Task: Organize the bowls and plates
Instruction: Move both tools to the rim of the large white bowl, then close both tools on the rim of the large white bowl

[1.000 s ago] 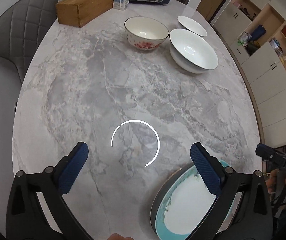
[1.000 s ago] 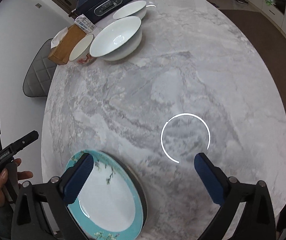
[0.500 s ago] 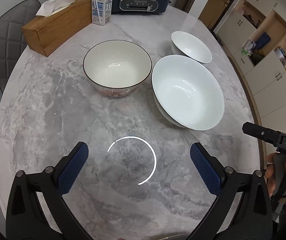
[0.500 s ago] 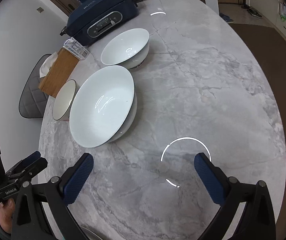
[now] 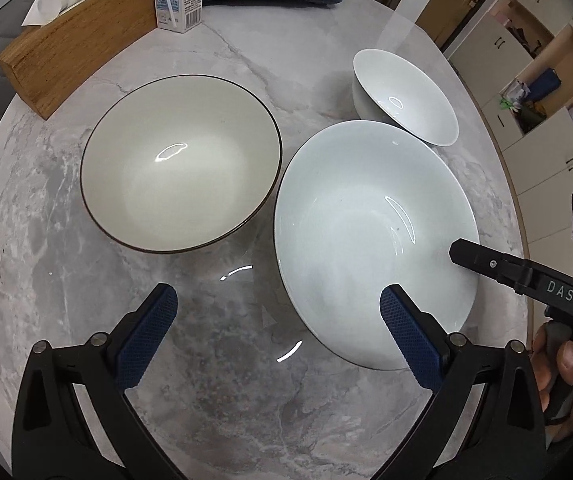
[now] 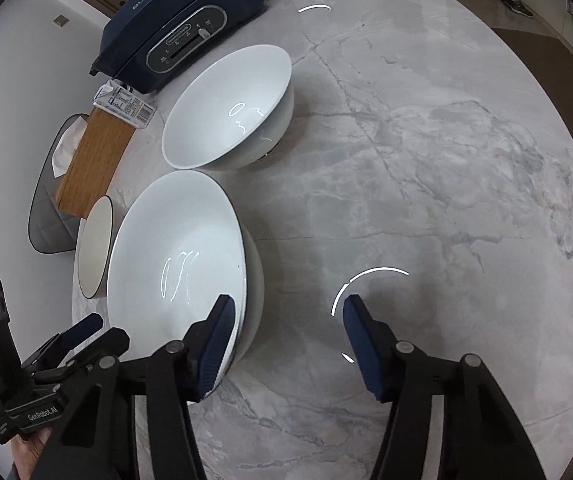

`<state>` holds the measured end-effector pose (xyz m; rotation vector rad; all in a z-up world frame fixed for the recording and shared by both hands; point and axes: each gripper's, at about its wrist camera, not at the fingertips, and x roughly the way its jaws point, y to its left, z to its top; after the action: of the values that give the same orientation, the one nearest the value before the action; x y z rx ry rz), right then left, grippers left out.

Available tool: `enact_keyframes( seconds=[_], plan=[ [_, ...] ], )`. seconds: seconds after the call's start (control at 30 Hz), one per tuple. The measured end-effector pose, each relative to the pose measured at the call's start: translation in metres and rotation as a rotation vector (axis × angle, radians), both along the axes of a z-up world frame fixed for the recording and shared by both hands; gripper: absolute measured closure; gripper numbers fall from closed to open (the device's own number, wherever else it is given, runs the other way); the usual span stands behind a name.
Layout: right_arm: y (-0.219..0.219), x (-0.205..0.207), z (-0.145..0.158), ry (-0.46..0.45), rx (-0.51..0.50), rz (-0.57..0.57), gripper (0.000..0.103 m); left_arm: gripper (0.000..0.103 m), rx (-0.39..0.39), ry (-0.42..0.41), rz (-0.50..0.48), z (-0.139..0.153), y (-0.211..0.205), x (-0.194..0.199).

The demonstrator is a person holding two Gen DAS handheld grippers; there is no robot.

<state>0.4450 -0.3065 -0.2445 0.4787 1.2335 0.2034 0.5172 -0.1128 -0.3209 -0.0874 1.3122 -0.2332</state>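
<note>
- Two hand-held grippers close on a cluster of three bowls on a grey marble table; both sets of fingers stand wide apart and grasp nothing.
- The left gripper hovers low centre of its frame, with the large white bowl at lower right, its near rim beside the right-hand finger, and the cream bowl above the left-hand finger at centre left.
- The right gripper straddles the large white bowl's near rim, its left-hand finger over the bowl's inside and the other over bare table.
- A smaller white bowl sits upper right in the left view.
- Risk, as judged: the rims of the cream and large bowls nearly touch, so a sideways nudge could knock them together; a glazed rim pinched at one edge could slip or tip.
</note>
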Motion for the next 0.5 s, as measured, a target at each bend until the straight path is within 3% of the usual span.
enact_keyframes(
  seconds=[0.03,0.2,0.37,0.4,0.5],
  plan=[
    [0.002,0.003,-0.001,0.001,-0.002,0.003,0.049,0.009,0.011,0.000,-0.001,-0.002,-0.001,0.002],
    [0.011,0.012,-0.006,0.013,-0.010,0.024,0.067,0.068,0.023,0.033,0.003,-0.013,-0.005,0.017],
    [0.023,0.017,-0.003,0.010,-0.006,0.075,0.091,0.085,-0.016,0.058,-0.003,-0.023,-0.007,0.026],
    [0.027,0.018,-0.002,0.010,-0.016,0.084,0.091,0.091,-0.028,0.063,-0.009,-0.024,-0.008,0.028],
    [0.030,0.021,-0.002,0.015,-0.028,0.088,0.092,0.092,-0.041,0.076,-0.023,-0.026,-0.012,0.030]
  ],
)
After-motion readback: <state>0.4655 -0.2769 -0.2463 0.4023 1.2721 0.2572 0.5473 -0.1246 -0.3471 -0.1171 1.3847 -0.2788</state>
